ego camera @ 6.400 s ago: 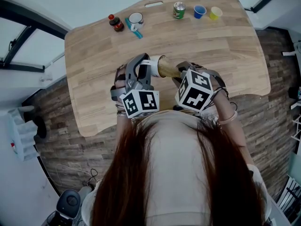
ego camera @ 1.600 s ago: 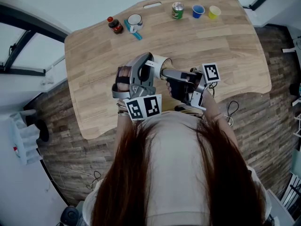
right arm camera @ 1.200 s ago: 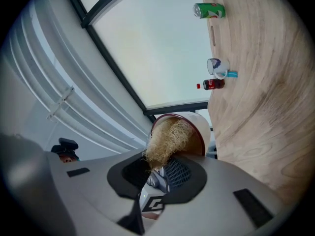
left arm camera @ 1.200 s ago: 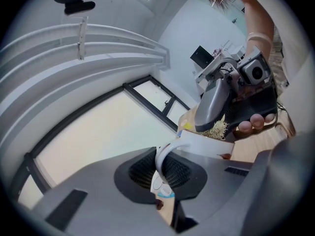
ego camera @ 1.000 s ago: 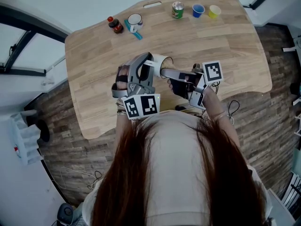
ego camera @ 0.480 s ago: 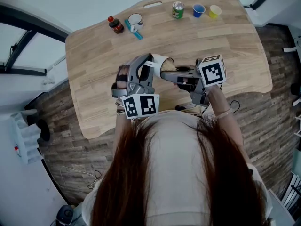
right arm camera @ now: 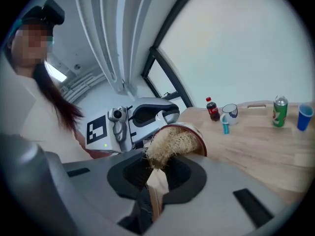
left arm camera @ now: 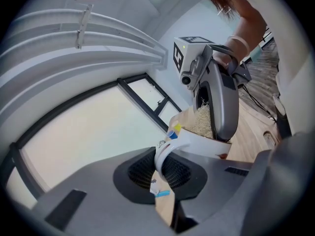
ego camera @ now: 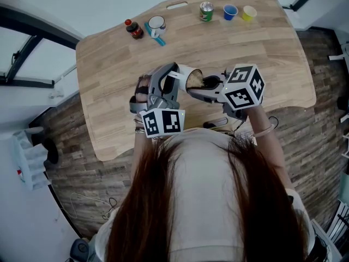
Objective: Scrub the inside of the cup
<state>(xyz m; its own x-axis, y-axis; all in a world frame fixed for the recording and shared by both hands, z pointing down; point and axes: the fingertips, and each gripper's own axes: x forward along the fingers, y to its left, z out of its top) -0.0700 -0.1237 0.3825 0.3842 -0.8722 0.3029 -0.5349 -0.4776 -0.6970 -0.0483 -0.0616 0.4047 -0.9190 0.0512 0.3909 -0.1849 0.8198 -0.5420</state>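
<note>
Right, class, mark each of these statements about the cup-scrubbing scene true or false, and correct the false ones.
1. The left gripper is shut on the cup by its handle. True.
2. The right gripper is empty. False: it is shut on the scrubber, whose fibre head is at the cup's mouth.
3. The green can stands next to the cola bottle. False: the green can stands by the blue cup; the white mug is next to the cola bottle.
4. The cup's mouth faces the right gripper. True.
</note>
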